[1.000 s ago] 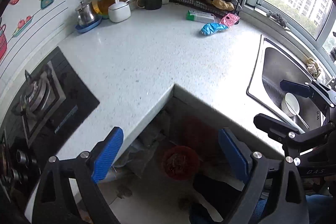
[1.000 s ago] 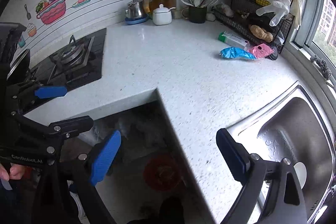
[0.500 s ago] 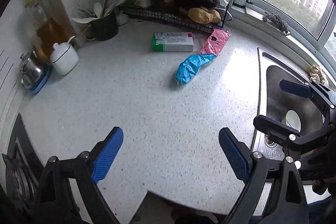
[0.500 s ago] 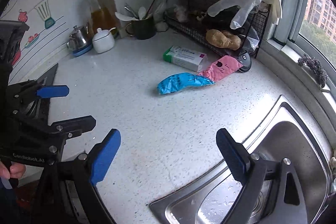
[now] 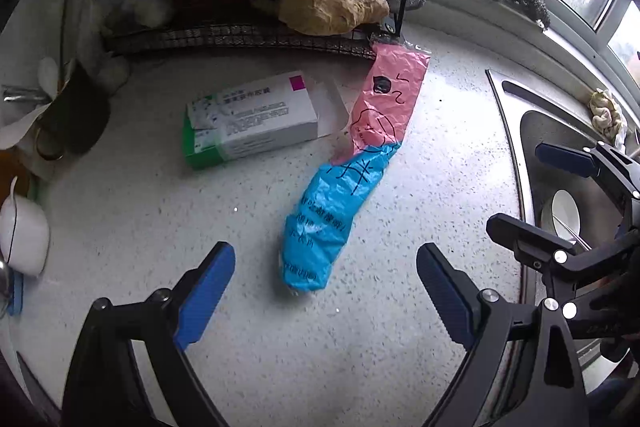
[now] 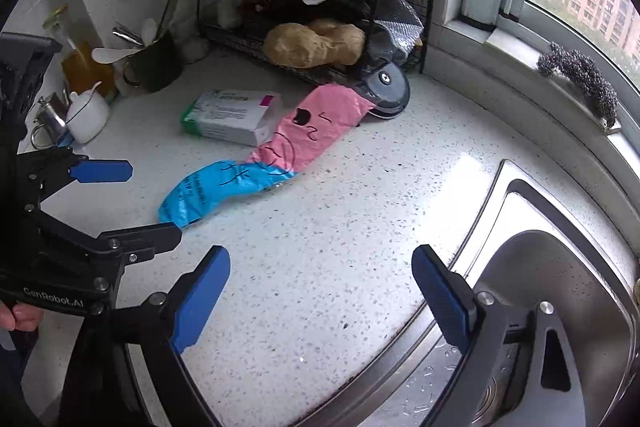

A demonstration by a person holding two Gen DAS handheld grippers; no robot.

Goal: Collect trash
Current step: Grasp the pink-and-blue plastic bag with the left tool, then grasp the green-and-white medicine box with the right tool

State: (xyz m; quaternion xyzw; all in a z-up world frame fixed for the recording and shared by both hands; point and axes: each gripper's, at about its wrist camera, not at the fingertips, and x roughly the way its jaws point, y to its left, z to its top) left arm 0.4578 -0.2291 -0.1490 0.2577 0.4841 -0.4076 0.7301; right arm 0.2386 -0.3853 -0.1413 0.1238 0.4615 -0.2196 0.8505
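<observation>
A crumpled pink-and-blue plastic wrapper point(image 5: 352, 171) point(image 6: 256, 163) lies on the speckled white counter point(image 5: 140, 219). Beside it rests a white and green medicine box point(image 5: 248, 119) point(image 6: 230, 117) with an open end flap. My left gripper point(image 5: 320, 291) hovers open just short of the wrapper's blue end, nothing between its blue pads. My right gripper point(image 6: 320, 291) is open too, over bare counter near the sink edge, to the right of the wrapper. In each view the other gripper shows at the side: the right one point(image 5: 560, 199) and the left one point(image 6: 116, 199).
A black wire rack point(image 6: 320, 39) with ginger, a dark bag and hanging plastic gloves stands behind the trash. A steel sink point(image 6: 560, 291) holding a white bowl point(image 5: 566, 215) lies on the right. A utensil cup point(image 6: 156, 63), sugar pot point(image 6: 86, 113) and oil bottle stand at the left wall.
Both grippers have swept from the counter's inner corner over the floor bin toward the back of the counter. The wrapper and box now sit close in front. Jaws stayed wide.
</observation>
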